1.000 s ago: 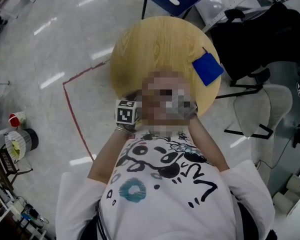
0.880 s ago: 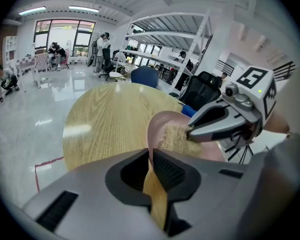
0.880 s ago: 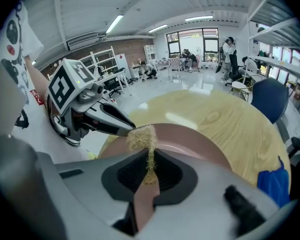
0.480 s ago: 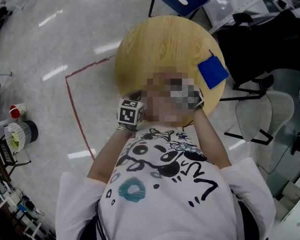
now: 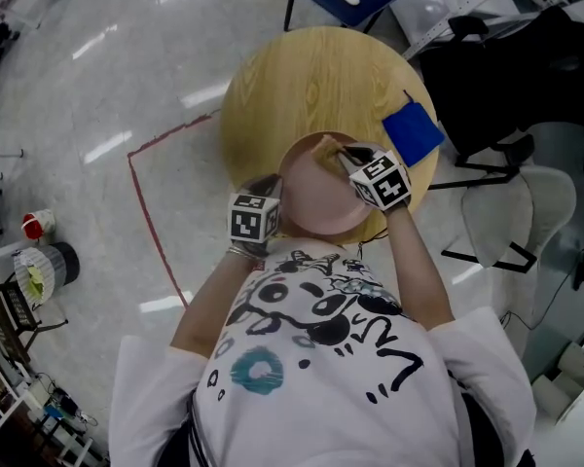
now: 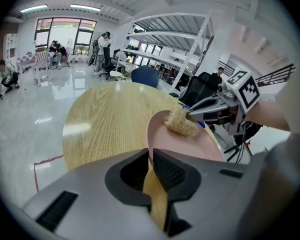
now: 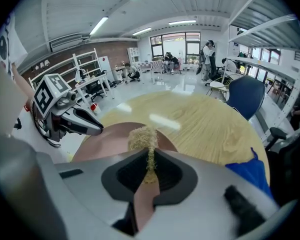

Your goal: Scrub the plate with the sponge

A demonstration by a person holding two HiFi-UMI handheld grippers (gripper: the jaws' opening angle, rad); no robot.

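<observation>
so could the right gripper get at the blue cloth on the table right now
Probably yes: the blue cloth lies on the table just beside the right gripper, nothing between them. But its jaws are shut on the sponge, which it must drop first.

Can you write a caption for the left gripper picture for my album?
Left gripper grips the pink plate by its rim; right gripper holds a tan sponge on it.

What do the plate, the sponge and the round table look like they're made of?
The plate looks plastic or glazed ceramic: smooth, even pink. The sponge seems loofah-like plant fibre: coarse, fuzzy, tan. The table is wood or wood-look laminate: pale grain lines, slight sheen.
</observation>
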